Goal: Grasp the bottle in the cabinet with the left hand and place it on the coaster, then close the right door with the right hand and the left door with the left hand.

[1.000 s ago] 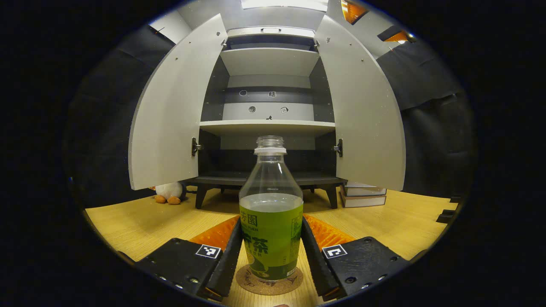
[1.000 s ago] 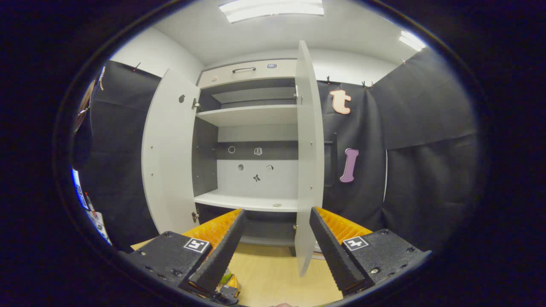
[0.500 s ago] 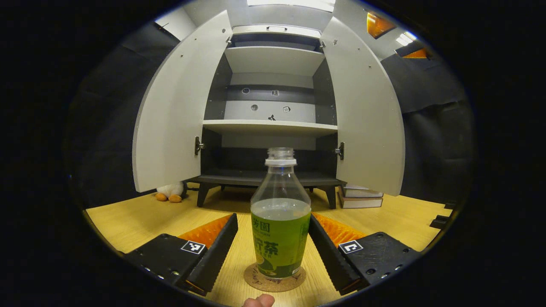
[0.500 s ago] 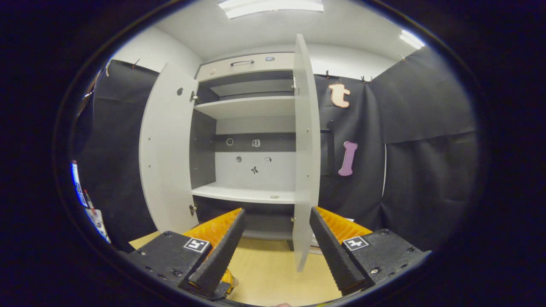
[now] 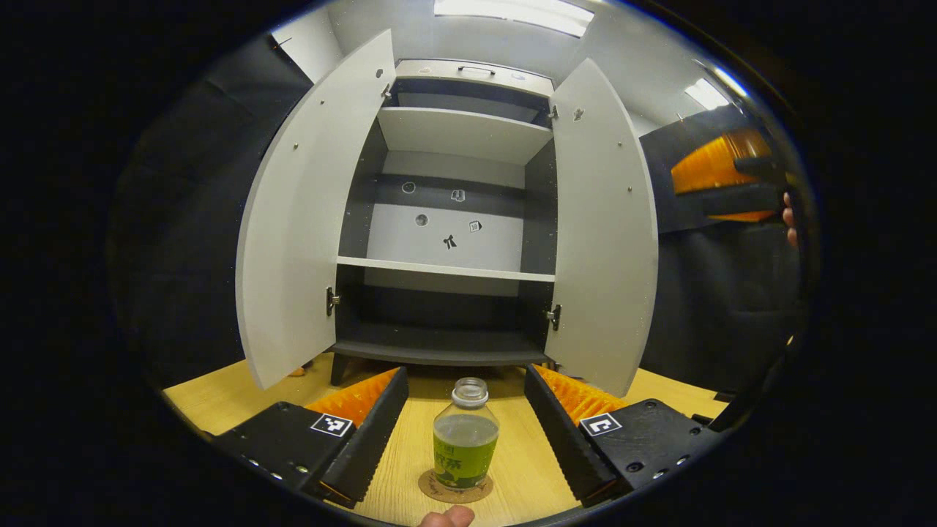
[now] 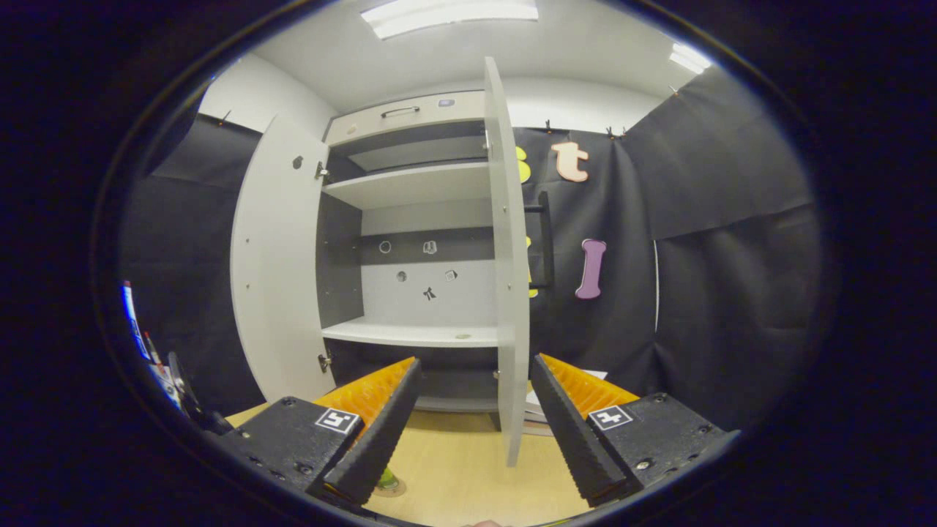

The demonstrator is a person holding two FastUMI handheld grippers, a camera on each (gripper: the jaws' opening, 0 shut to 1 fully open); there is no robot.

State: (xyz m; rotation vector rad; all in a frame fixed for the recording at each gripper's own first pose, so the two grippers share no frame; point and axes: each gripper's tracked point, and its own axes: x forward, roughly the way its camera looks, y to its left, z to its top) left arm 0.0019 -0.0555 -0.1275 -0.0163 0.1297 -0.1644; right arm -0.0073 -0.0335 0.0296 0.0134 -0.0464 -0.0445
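Observation:
A clear bottle [image 5: 465,438] half full of green tea stands upright on a round cork coaster [image 5: 432,486] on the wooden table. My left gripper [image 5: 464,375] is open, held back from and above the bottle, its fingers wide on either side and touching nothing. The grey cabinet has its left door [image 5: 307,219] and right door [image 5: 604,234] swung open. My right gripper [image 6: 476,362] is open in front of the right door [image 6: 509,293], seen edge-on and farther off. A green bit of the bottle [image 6: 386,479] peeks beside its left finger.
The cabinet shelves [image 5: 446,268] are bare. The left door [image 6: 274,278] stands wide at the left of the right gripper view. Stacked books [image 6: 545,410] lie on the table behind the right door. The other gripper [image 5: 721,183] hangs at the far right, held by a hand.
My left gripper has let go of the bottle and pulled back and up; the bottle stays on the coaster. The right gripper has shifted slightly so the right door's edge sits further left in its view.

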